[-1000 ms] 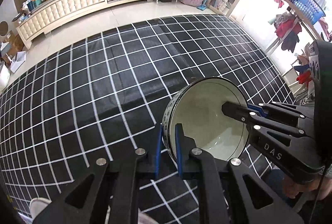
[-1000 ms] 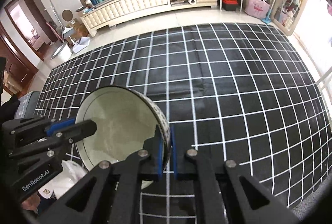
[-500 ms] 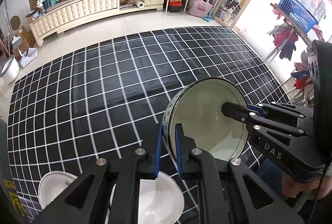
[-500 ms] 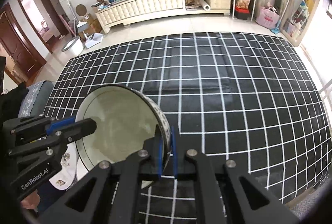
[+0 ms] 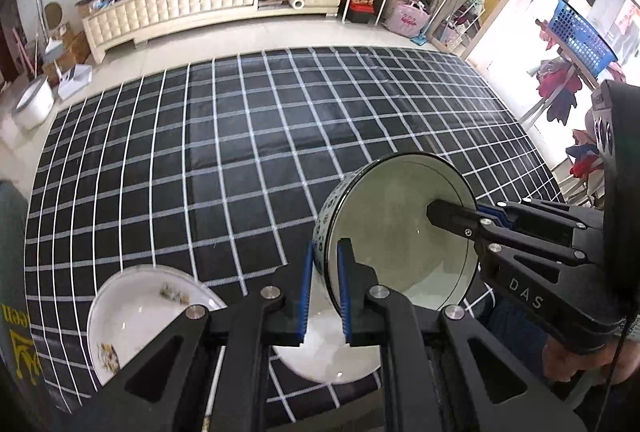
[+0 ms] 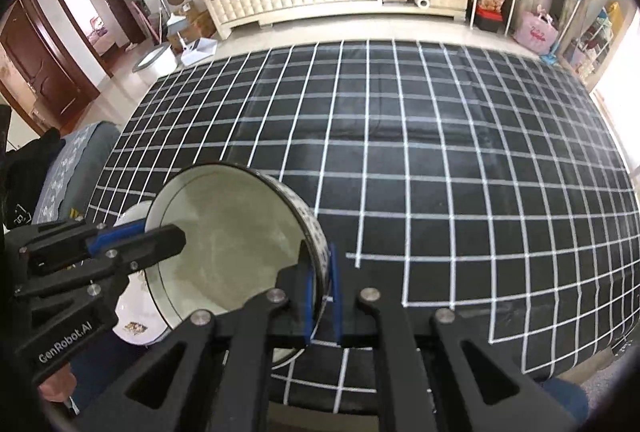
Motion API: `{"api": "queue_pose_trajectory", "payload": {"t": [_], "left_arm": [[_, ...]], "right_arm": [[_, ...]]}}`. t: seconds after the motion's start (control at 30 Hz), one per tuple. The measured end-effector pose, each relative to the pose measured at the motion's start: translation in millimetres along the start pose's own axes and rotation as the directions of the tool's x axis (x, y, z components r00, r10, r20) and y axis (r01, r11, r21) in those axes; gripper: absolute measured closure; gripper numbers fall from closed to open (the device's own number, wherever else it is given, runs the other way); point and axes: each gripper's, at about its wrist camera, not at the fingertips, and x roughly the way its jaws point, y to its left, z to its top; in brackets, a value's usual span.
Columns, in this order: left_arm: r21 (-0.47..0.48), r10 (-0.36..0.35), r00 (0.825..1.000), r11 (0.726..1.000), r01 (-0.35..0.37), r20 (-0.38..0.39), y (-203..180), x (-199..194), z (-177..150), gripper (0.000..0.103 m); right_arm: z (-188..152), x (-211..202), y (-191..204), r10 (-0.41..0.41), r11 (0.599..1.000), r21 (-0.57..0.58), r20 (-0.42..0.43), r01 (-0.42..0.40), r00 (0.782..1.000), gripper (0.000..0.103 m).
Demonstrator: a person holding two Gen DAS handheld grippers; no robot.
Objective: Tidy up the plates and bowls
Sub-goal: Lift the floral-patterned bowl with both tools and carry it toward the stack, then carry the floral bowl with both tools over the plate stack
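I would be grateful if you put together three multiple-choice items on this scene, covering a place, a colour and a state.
1. Where does the left gripper grip the bowl?
A. on its rim
B. under its base
C. nowhere

2. What colour is the cloth on the table?
A. plain white
B. black with white grid lines
C. red stripes

3. How is the bowl held?
A. flat on the cloth
B. upside down
C. tilted, lifted between both grippers

Answers:
1 A, its blue pads pinch the bowl's wall at the rim.
2 B, white lines cross a black ground in both views.
3 C, the right gripper clamps the opposite rim and the opening faces sideways above the white dishes.
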Motion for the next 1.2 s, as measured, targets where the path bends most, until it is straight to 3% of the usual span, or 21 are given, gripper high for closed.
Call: {"api": "queue_pose_trajectory", "payload": {"t": [0.57,1.2], "left_arm": [[-0.043,-0.002,0.998,0.999,-0.001,-0.057,22,7,-44,0.093],[-0.061,-0.012,0.996,0.998,0.007,-0.084,33,22,-55,0.093]], "right_arm": [[-23,20,21,-0.009,1.0,-0.001,-0.103,0.009,0.995,0.093],[-22,32,23,-0.024,1.0,0.002,-0.171,0.024,0.985,0.092]]}}
